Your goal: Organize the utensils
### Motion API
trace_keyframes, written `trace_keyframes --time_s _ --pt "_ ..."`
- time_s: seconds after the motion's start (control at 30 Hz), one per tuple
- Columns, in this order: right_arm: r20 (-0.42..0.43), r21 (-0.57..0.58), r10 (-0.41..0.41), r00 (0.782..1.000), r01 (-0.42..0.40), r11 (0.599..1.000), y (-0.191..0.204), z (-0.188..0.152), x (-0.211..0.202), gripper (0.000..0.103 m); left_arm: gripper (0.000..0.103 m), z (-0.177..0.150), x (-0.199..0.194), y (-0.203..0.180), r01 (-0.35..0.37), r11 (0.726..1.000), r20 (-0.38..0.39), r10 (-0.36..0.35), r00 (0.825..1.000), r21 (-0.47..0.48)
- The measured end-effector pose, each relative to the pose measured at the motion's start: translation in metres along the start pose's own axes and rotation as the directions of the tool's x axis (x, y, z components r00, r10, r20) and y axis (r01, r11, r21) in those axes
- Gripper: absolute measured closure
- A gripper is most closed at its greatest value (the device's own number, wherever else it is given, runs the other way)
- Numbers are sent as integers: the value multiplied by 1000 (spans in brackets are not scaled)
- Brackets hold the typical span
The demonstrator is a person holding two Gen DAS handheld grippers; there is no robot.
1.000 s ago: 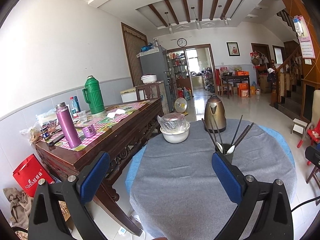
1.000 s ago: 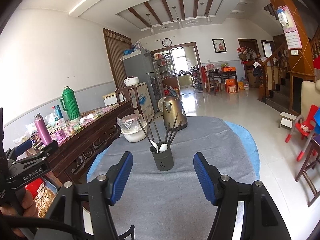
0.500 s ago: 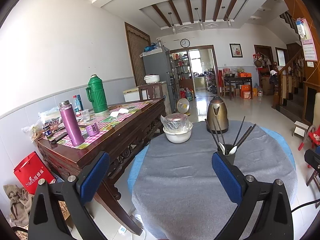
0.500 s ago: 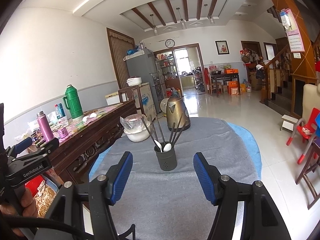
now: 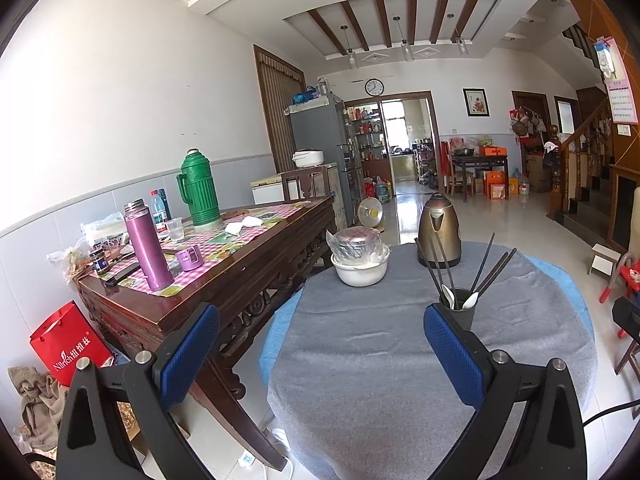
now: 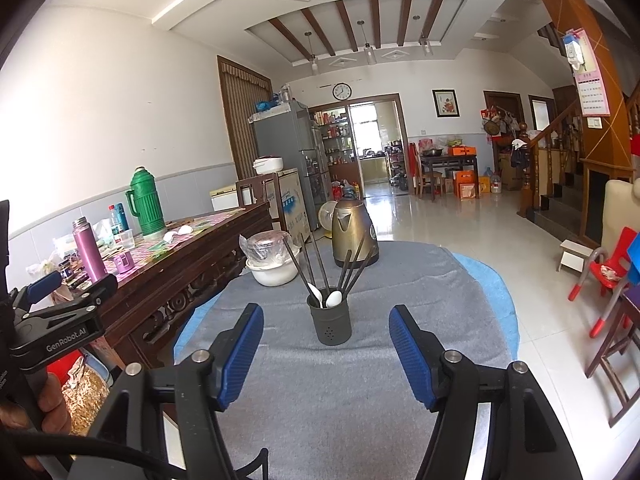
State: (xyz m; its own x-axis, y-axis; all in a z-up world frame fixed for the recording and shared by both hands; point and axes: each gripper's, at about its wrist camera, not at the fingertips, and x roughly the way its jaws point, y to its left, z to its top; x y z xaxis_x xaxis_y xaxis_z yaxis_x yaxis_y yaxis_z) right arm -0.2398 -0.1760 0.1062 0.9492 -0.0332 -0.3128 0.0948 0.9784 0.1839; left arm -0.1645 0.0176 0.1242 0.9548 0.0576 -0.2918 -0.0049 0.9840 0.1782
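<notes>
A dark grey utensil holder (image 6: 329, 321) stands upright on the round table's grey cloth (image 6: 320, 400). It holds several dark chopsticks (image 6: 307, 268) and two white spoons (image 6: 333, 299). It shows in the left wrist view (image 5: 460, 309) partly behind my right finger. My right gripper (image 6: 326, 354) is open and empty, just short of the holder and centred on it. My left gripper (image 5: 320, 352) is open and empty, held above the table's left part; the right wrist view shows it at far left (image 6: 52, 312).
A bronze kettle (image 6: 354, 232) and a white bowl with a wrapped steel pot (image 6: 270, 262) stand at the table's far side. A dark wooden side table (image 5: 224, 272) with a purple flask (image 5: 147, 254) and a green thermos (image 5: 199, 190) stands left. Chairs stand right.
Both grippers have drawn back and tilted slightly down, so the holder sits a little lower in both views. Both grippers stay open and empty.
</notes>
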Motion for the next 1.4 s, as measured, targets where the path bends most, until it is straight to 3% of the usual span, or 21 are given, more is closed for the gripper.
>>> trace_keyframes --time_s 1.4 --pt "4 -8 1 1000 -1 1000 3 -2 -1 34 1 -4 -6 1 -9 1000 -1 9 1000 -1"
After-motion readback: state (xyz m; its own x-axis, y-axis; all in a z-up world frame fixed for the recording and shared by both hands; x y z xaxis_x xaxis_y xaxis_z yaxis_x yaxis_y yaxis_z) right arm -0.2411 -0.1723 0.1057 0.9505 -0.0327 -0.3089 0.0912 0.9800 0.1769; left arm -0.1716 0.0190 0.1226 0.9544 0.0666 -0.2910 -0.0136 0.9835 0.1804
